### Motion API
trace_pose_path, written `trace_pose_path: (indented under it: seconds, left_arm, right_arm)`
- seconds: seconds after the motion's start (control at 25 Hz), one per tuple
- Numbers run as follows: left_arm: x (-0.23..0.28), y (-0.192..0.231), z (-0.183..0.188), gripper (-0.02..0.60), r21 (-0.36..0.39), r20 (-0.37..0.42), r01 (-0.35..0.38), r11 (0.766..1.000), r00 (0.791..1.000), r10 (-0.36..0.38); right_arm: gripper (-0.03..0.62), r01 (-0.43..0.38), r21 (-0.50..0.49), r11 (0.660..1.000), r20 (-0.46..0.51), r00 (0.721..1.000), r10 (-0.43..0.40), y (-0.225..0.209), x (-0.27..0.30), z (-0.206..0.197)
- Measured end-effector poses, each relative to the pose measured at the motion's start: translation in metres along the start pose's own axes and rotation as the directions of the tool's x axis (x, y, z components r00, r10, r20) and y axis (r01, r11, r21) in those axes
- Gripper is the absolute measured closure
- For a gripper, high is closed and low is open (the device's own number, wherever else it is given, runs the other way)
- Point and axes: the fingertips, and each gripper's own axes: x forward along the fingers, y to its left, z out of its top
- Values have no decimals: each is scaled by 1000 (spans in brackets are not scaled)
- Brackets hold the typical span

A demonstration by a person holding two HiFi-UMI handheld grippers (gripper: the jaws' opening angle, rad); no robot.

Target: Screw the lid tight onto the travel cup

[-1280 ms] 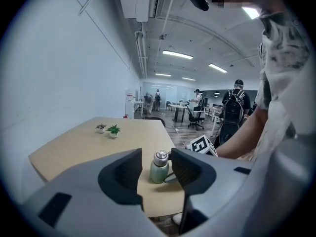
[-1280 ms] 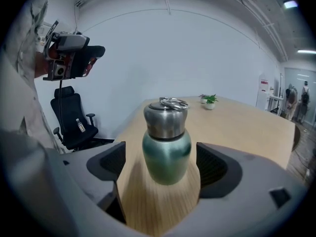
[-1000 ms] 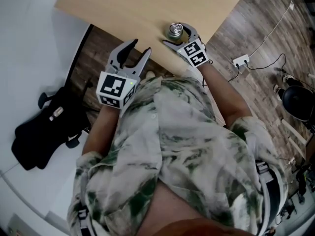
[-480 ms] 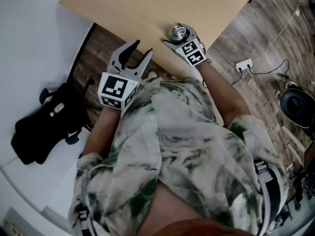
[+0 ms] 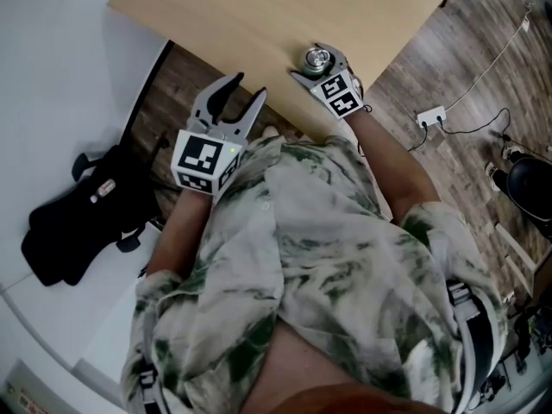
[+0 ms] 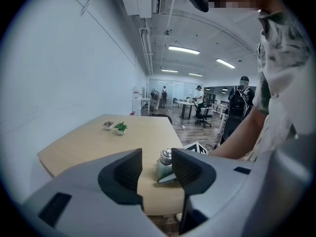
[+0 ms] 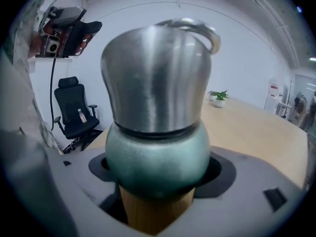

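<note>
Nearest, low in the head view, the person's patterned shirt (image 5: pixel 328 257) fills the frame. Above it, left of centre, the left gripper (image 5: pixel 246 84) hangs over the floor short of the table (image 5: pixel 241 15), its jaws spread and empty. Up and to the right, the right gripper (image 5: pixel 316 67) straddles the travel cup (image 5: pixel 314 57), which stands at the table's near edge. Its jaws have just been closing on the green body and hug it wide, not plainly pressing. The steel lid (image 7: pixel 155 78) already sits on top – a dark seam shows beneath it – so the tightening itself probably remains. Farther along the tabletop stand two small plants (image 6: pixel 120 128).
</note>
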Motion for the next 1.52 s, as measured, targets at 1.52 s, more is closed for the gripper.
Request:
trace_pose_path:
  seconds: [1.52]
  left_arm:
    - [-21, 0, 86, 400, 107, 161, 93, 990, 981, -110]
  right_arm:
    - [189, -179, -41, 983, -67, 982, 176, 18, -130, 168]
